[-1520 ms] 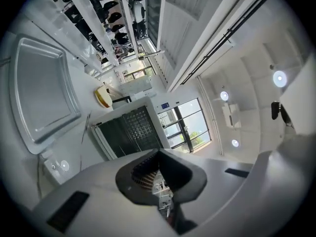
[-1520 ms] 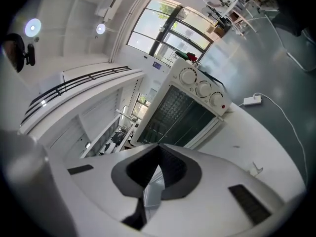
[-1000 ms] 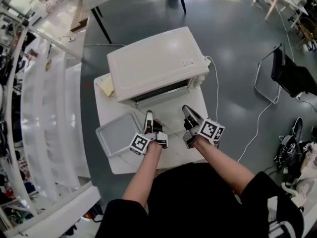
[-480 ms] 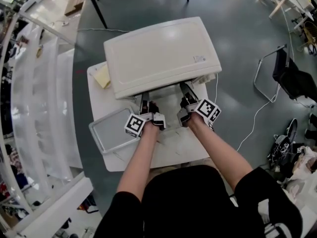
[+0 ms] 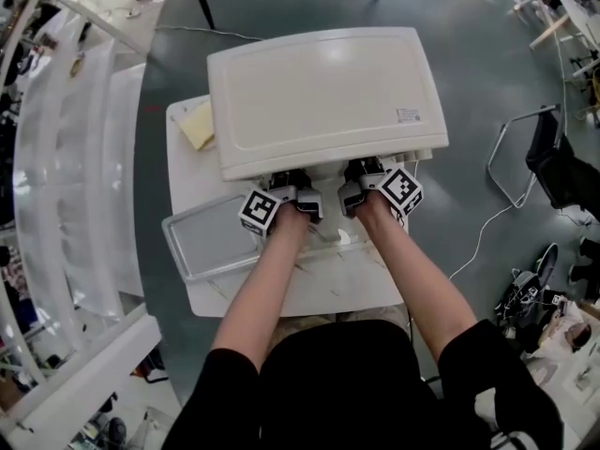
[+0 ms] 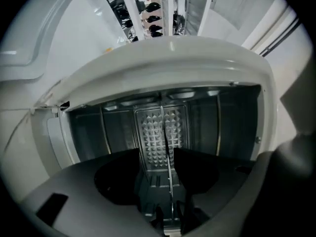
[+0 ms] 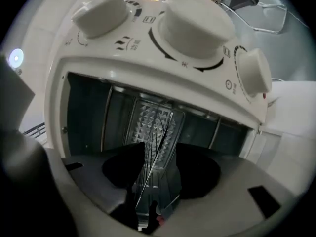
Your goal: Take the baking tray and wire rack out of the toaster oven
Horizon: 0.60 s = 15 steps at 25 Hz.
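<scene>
Wire rack (image 7: 147, 177): 1 | baking tray (image 5: 202, 244): 1 | left tool (image 6: 167, 154), right tool (image 7: 159, 154): just opened wide, rack wire between

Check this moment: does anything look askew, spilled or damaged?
Only the baking tray: it lies skewed at the table's left edge, one corner seemingly just past it. The toaster oven looks undamaged, and nothing is spilled.
</scene>
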{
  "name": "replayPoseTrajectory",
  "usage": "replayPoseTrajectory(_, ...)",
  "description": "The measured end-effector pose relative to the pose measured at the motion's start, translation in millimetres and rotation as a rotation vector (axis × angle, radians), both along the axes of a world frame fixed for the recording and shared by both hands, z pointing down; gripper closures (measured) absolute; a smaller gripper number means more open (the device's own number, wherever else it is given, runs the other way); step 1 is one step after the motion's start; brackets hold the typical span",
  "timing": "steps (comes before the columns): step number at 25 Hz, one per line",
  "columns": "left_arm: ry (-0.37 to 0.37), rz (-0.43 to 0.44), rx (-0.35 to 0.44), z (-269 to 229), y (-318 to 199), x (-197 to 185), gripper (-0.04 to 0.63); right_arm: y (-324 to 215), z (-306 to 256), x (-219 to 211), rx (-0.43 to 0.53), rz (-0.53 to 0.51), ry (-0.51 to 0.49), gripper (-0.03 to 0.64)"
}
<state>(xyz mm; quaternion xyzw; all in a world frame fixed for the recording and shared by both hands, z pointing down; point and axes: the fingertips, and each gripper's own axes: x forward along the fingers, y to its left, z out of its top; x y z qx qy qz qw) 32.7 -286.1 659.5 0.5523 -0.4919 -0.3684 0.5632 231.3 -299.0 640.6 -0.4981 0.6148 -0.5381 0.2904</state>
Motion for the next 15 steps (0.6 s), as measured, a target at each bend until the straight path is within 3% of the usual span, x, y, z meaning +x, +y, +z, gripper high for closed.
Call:
replayPoseTrajectory(6, 0.008, -0.004, 0.022, 8, -21, -4, 0.388, -21, 8, -11, -0.007, -0.003, -0.057, 0.422)
replayPoseTrajectory(7, 0.015, -0.006, 0.036, 6, -22, -4, 0.401, -21, 7, -11, -0.013, -0.002, -0.059, 0.436)
replayPoseTrajectory(10, 0.000, -0.001, 0.077, -3, -26, -1, 0.514, -23, 4, -11, -0.018, 0.013, -0.094, 0.559)
replayPoseTrajectory(12, -0.026, 0.000, 0.084, -5, -27, 0, 0.546, -25, 4, -11, -0.016, 0.024, -0.114, 0.585)
replayPoseTrajectory(15, 0.003, -0.013, 0.112, -11, -28, 3, 0.575, -22, 5, -10, -0.019, 0.035, -0.133, 0.589)
